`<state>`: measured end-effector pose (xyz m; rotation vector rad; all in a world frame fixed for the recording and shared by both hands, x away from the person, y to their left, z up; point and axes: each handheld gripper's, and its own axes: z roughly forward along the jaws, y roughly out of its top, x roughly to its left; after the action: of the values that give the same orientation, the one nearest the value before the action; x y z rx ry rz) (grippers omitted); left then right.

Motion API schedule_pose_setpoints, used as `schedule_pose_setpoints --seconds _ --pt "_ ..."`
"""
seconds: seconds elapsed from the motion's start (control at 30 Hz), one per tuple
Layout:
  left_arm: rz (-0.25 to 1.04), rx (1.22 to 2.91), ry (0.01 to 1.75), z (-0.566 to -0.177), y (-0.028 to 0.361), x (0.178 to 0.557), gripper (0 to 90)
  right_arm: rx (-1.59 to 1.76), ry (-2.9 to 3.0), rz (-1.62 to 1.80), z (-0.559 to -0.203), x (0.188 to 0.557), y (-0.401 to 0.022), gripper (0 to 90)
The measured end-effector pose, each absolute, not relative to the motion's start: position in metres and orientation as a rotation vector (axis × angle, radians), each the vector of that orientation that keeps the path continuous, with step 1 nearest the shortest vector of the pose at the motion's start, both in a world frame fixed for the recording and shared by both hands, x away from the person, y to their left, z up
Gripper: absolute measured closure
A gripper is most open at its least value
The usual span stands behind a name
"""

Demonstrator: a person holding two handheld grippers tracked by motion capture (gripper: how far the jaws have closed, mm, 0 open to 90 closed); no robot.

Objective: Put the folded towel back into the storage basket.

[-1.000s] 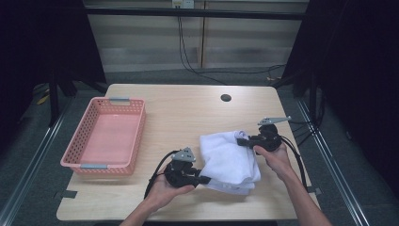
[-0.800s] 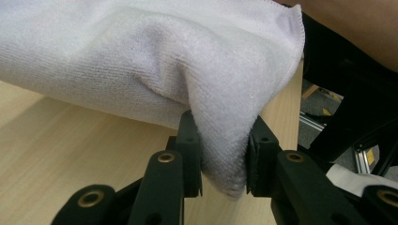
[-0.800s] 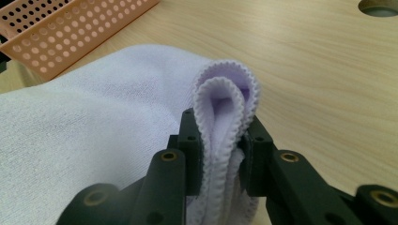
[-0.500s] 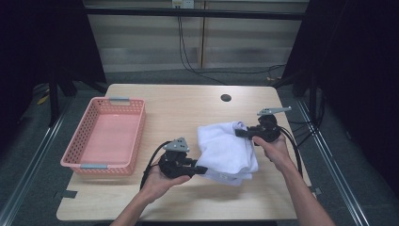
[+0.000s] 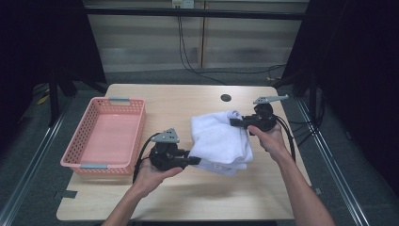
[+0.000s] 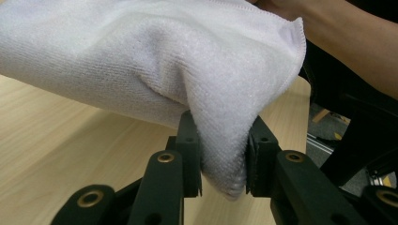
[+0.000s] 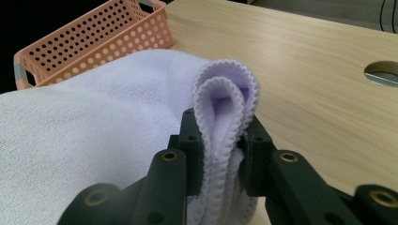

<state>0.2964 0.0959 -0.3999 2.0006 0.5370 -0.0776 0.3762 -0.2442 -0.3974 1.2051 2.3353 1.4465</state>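
Observation:
A white towel (image 5: pixel 219 140) hangs folded between my two grippers, lifted off the wooden table (image 5: pixel 188 197). My left gripper (image 5: pixel 192 161) is shut on its near left corner; in the left gripper view the cloth (image 6: pixel 187 70) is pinched between both pads (image 6: pixel 191 154). At the far right edge of the towel my right gripper (image 5: pixel 234 122) is shut on a doubled hem. The right gripper view has that folded hem (image 7: pixel 225 101) squeezed between the jaws.
A pink perforated basket (image 5: pixel 104 136) stands at the table's left side, also seen behind the towel as the basket (image 7: pixel 94 37). A round cable hole (image 5: pixel 226 98) lies in the tabletop near the back. Cables trail from both grippers.
Both grippers have risen and shifted toward the far side of the table, carrying the towel up with them. Their grip on the cloth is unchanged.

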Motion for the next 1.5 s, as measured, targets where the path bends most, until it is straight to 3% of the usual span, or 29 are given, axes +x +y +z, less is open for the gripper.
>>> schedule_pose_setpoints --seconds 1.5 --pt "0.148 1.832 0.778 -0.367 0.231 0.301 72.2 0.994 2.447 1.551 -0.342 0.449 -0.096 75.0"
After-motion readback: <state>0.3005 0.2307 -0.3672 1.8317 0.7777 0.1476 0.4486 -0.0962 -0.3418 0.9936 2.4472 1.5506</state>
